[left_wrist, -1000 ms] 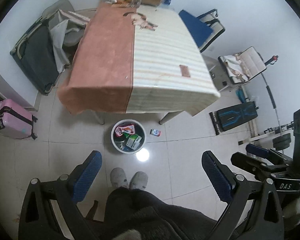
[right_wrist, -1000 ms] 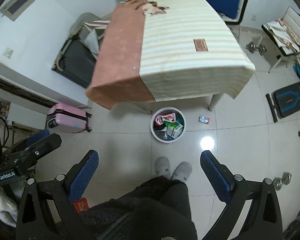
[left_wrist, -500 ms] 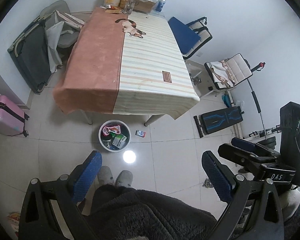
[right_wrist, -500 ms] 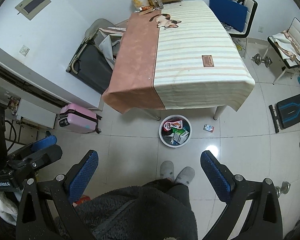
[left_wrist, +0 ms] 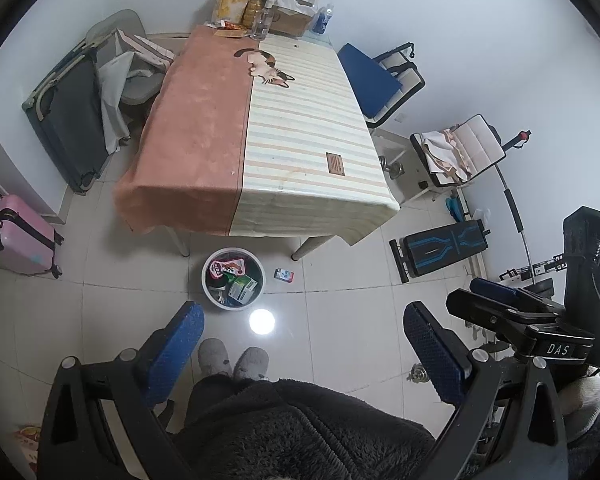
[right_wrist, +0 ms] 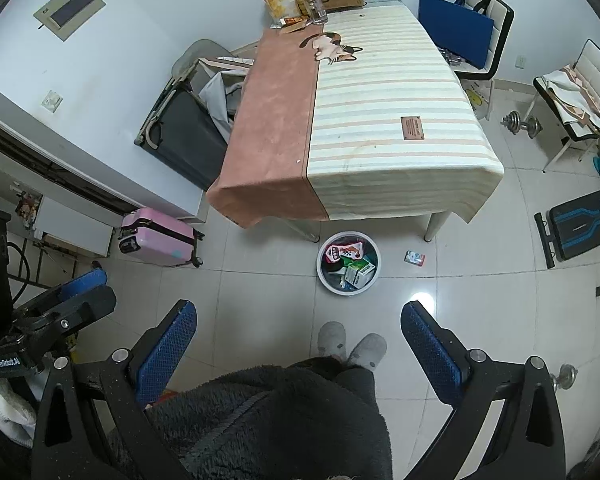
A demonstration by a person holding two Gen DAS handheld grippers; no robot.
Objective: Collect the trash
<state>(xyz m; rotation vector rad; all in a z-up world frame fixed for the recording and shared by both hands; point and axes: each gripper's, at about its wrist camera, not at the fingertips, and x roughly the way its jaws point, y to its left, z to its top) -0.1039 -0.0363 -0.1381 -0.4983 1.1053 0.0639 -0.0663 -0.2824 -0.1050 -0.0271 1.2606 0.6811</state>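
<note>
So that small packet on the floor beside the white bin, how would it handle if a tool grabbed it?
The small packet lies flat on glossy tile right of the white bin, so it would probably slide when nudged. It looks like a thin wrapper: likely light and crushable, unlikely to roll. Lying so low, it may be hard to pinch.

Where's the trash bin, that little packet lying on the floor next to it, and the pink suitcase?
trash bin (left_wrist: 260, 270): left wrist view, on its white rim.
little packet (left_wrist: 283, 275): left wrist view, on its middle.
pink suitcase (right_wrist: 162, 236): right wrist view, on its pink shell.
</note>
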